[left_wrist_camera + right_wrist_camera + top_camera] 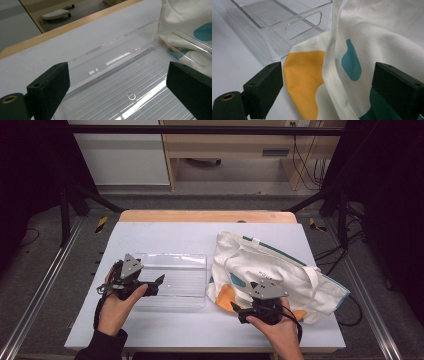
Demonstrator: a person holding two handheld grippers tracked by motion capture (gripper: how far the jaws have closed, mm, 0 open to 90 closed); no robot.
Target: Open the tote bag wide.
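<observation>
Right gripper (248, 312) near tabletop's (165, 232) front edge, wide over cream printed cloth tote bag (372, 45), likely for grabbing; left gripper (150, 284) wide over clear ribbed plastic bin (120, 75).

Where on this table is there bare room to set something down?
Bare table runs along the far edge behind the clear bin, and along the near edge between the two hands. The right side is crowded by the tote bag, touching the bin.
</observation>
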